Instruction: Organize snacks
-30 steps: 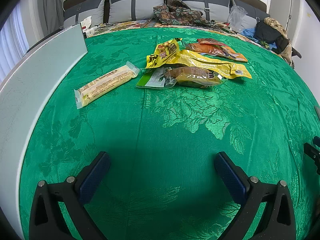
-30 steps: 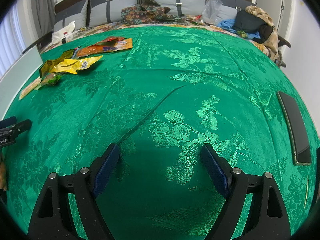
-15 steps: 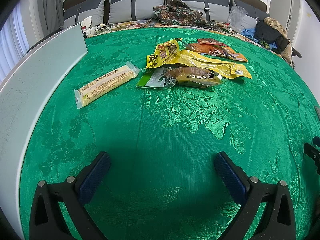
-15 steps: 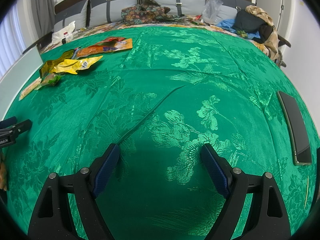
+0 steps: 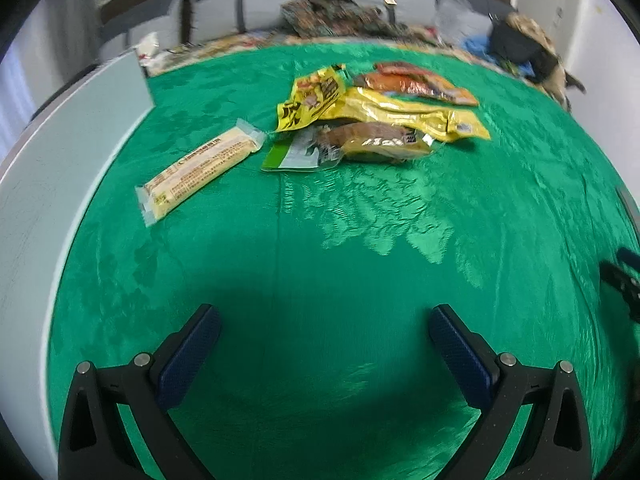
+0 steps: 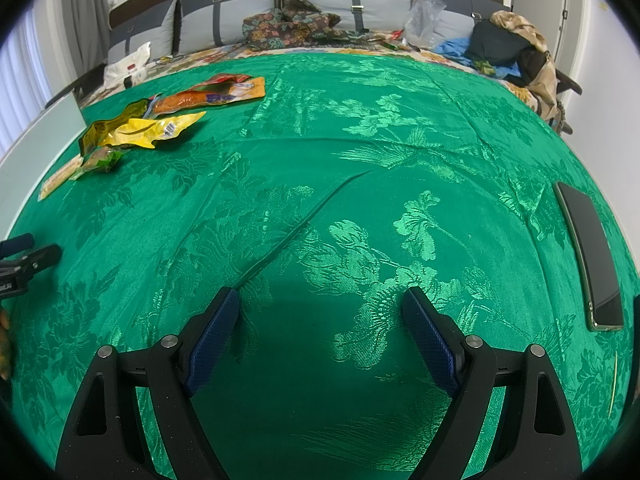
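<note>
Both the left gripper and right gripper hung spread and empty while the light, crinkly, slippery snack packets lay heaped just beside the long pale wafer pack, best pinched at a flat sealed edge.

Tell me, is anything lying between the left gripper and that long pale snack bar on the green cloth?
Nothing visible does. The left gripper is open, and only bare green cloth lies between it and the pale snack bar. The pile of snack packets sits off to the bar's right, apart from that path.

Phone on green bedspread
</note>
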`<action>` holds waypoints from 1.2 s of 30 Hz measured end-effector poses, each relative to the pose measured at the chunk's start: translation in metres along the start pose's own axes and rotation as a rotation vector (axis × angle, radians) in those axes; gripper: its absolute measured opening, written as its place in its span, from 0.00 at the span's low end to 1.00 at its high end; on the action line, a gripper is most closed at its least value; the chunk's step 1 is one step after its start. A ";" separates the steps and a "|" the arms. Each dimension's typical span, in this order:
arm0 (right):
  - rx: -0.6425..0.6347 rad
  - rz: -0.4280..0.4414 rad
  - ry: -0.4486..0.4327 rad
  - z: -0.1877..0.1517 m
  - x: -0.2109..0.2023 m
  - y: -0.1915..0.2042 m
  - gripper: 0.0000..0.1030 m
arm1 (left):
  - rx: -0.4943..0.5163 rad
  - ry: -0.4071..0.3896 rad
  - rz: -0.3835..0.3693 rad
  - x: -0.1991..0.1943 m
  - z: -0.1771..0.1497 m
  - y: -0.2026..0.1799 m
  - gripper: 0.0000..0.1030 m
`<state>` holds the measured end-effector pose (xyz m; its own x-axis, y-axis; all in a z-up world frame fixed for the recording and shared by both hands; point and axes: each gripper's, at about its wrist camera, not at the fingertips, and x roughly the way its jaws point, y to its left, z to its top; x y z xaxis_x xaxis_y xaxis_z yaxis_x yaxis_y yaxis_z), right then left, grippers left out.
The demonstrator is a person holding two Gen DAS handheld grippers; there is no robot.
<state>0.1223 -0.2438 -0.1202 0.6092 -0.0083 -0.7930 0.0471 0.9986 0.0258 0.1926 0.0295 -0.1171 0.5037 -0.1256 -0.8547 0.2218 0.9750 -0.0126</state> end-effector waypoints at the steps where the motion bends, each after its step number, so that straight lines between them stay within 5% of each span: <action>1: 0.000 0.000 0.000 0.000 0.000 0.000 0.85 | -0.001 0.007 0.005 -0.001 0.006 0.007 1.00; 6: 0.000 0.000 0.000 0.000 0.000 0.000 0.85 | 0.024 -0.048 0.071 -0.013 0.062 0.057 1.00; 9: 0.001 0.000 0.000 0.000 0.000 0.000 0.85 | 0.089 0.094 0.062 0.014 0.094 0.076 0.97; 13: 0.001 0.001 0.000 0.000 0.000 0.001 0.85 | 0.183 0.183 0.102 0.050 0.110 0.083 0.89; 14: 0.001 0.001 0.000 0.000 0.000 0.001 0.85 | 0.189 0.189 0.089 0.055 0.110 0.084 0.83; 17: 0.001 0.001 0.000 0.000 0.000 0.001 0.85 | 0.104 0.168 -0.010 0.051 0.110 0.094 0.28; 22: 0.001 0.001 0.000 0.000 0.000 0.001 0.85 | 0.019 0.157 0.016 0.033 0.076 0.088 0.28; 28: 0.002 0.001 0.000 0.000 0.000 0.001 0.85 | -0.075 0.138 -0.053 -0.010 0.007 0.065 0.28; 31: 0.002 0.001 0.000 0.000 0.000 0.001 0.85 | -0.096 0.077 -0.057 -0.014 -0.003 0.058 0.61; 32: 0.002 0.001 0.000 0.000 0.000 0.001 0.85 | -0.107 0.068 -0.051 -0.013 -0.005 0.058 0.85; 36: 0.002 0.002 0.000 0.000 0.000 0.001 0.85 | -0.088 0.013 0.053 -0.002 -0.004 0.061 0.94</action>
<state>0.1225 -0.2424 -0.1207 0.6095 -0.0066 -0.7928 0.0479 0.9984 0.0285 0.2018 0.0900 -0.1181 0.5020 -0.0717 -0.8619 0.1208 0.9926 -0.0122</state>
